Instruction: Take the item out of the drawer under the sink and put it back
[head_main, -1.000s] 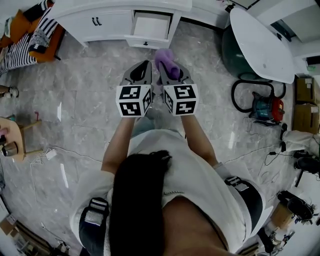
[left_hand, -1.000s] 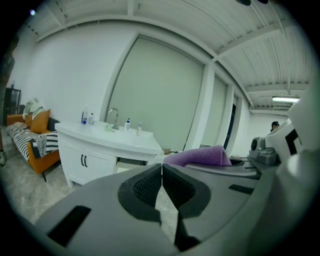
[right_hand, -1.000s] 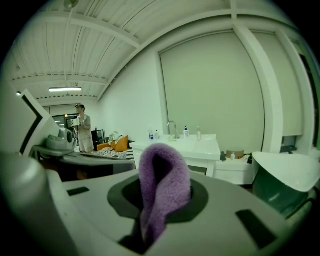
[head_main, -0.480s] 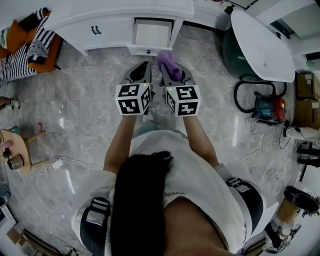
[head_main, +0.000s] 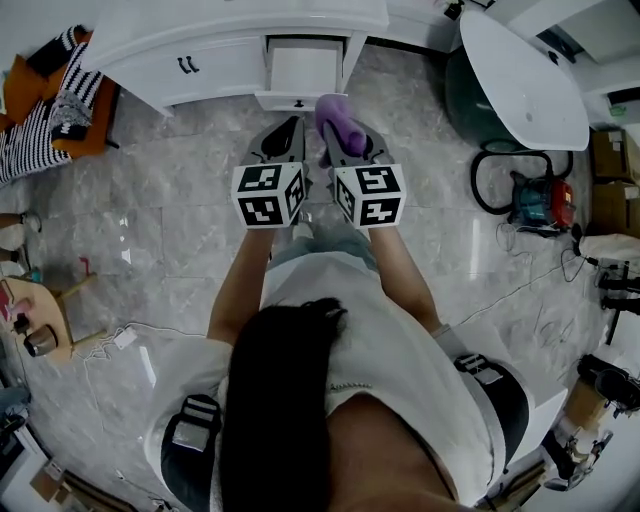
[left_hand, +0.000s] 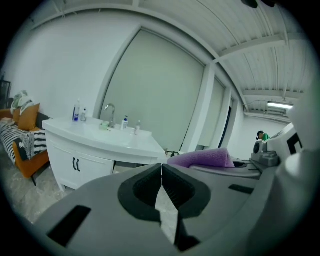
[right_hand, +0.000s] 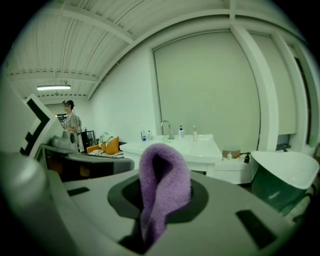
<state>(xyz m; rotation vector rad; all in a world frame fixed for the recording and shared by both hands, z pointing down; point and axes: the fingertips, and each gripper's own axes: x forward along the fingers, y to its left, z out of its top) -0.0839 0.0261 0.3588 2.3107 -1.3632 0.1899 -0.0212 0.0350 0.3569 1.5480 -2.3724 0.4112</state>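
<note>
My right tongs (head_main: 343, 140) grip a folded purple cloth (head_main: 333, 112), its length pointing forward past the tips, my left tongs (head_main: 284, 135) sit closed and empty just beside them, and the open drawer (head_main: 300, 99) under the sink (left_hand: 115, 137) lies near, straight ahead.
</note>
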